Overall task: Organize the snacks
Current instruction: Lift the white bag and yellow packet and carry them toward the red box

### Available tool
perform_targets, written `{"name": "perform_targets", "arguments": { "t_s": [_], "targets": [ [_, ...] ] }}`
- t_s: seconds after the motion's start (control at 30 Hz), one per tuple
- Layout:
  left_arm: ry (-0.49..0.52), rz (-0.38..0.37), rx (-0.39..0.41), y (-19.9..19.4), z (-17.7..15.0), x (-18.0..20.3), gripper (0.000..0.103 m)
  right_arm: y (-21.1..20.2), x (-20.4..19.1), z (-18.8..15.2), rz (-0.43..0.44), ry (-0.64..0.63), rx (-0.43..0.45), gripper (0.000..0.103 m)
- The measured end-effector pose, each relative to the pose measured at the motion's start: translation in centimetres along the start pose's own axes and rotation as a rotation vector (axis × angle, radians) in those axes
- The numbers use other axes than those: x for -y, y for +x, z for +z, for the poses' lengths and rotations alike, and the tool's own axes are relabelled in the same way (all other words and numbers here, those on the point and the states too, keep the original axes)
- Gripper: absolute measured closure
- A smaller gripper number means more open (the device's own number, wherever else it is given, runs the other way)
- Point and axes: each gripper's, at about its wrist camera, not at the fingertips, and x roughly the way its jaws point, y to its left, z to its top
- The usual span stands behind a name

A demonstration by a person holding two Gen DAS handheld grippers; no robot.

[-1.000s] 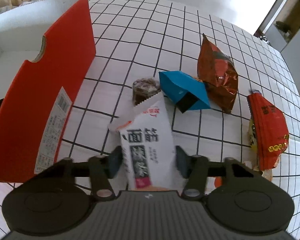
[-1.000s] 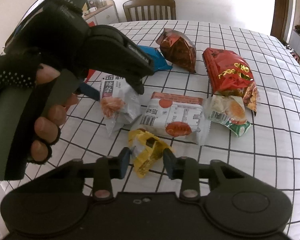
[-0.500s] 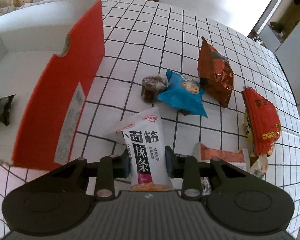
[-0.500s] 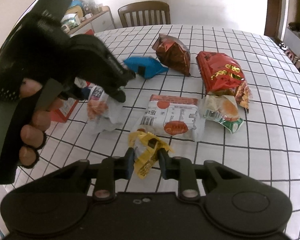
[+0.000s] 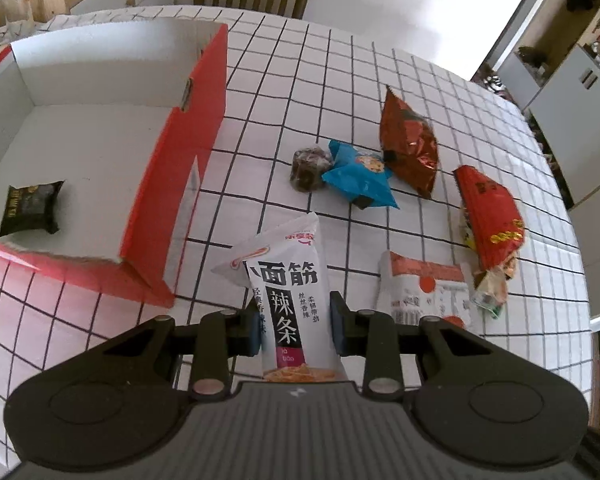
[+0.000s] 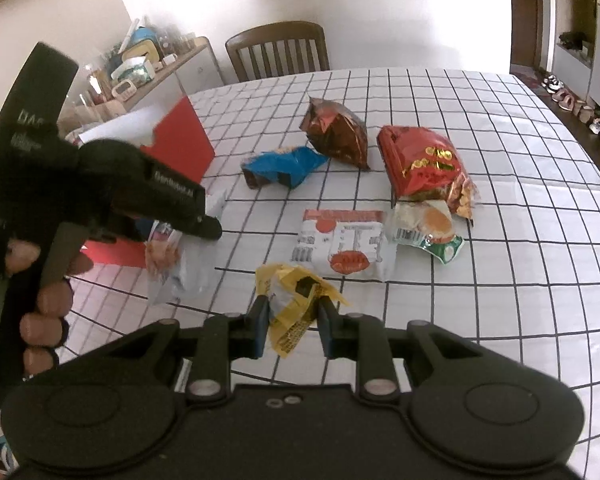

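Left gripper (image 5: 294, 322) has its jaws closed narrow on a white spicy-strip packet (image 5: 286, 300), pads pressing both long edges about midway down the pack; the packet's top corner sticks out beyond the jaws toward the far side, its printed face up toward the camera, and it looks clear of the bench (image 5: 284, 92), which wears a white cloth with a black grid. Left of the packet sits the red box (image 5: 180, 184), open top, white inside, with 1 dark packet (image 5: 30, 210) lying on its floor near the left wall. Right gripper (image 6: 292, 320) has its jaws closed narrow on a yellow packet (image 6: 296, 300), crumpled, gripped across its middle, with loose ends poking out both near and far of the pads; whether it touches the bench I cannot tell. In the right wrist view the left gripper shows from the side at left, a gloved hand (image 6: 40, 276) around its handle, the white packet hanging below its tip. Loose on the bench: a white-and-orange packet (image 6: 342, 250) just beyond the yellow one, a small clear pack with a green edge (image 6: 430, 228) touching its right side, a large red bag (image 6: 422, 168) overlapping that pack's far edge, a blue bag (image 6: 282, 166) and a dark copper bag (image 6: 336, 132) farther off, their corners touching. A small dark round snack (image 5: 308, 164) lies against the blue bag's left side. A wooden chair (image 6: 278, 50) stands at the far edge.
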Motion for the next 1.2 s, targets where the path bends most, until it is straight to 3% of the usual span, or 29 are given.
{"name": "perform_targets", "arguments": {
  "t_s": [0.57,0.9,0.93,0.97,1.03,1.2],
  "targets": [
    [0.005,-0.089,0.121,-8.1,-0.4,-2.1,0.072,-5.2,-3.6,3.0,0.046,-0.046,0.082,0.079],
    [0.138,-0.044,0.017,-4.4,-2.3,-2.5,0.071,-5.3,-4.2,3.8,0.057,-0.045,0.094,0.079],
    [0.138,-0.041,0.009,-4.0,-2.5,-2.4,0.068,-5.2,-4.2,3.6,0.055,-0.040,0.089,0.079],
    [0.138,-0.036,0.000,-3.5,-2.6,-2.4,0.050,-5.1,-4.1,3.5,0.053,-0.038,0.084,0.079],
    [0.131,-0.009,-0.004,-2.7,-2.9,-2.4,0.027,-5.1,-4.1,3.2,0.051,-0.032,0.078,0.079],
    [0.142,0.039,-0.016,-0.3,-3.1,-1.9,0.026,-5.3,-3.3,2.6,0.042,-0.007,0.071,0.079]
  ]
}}
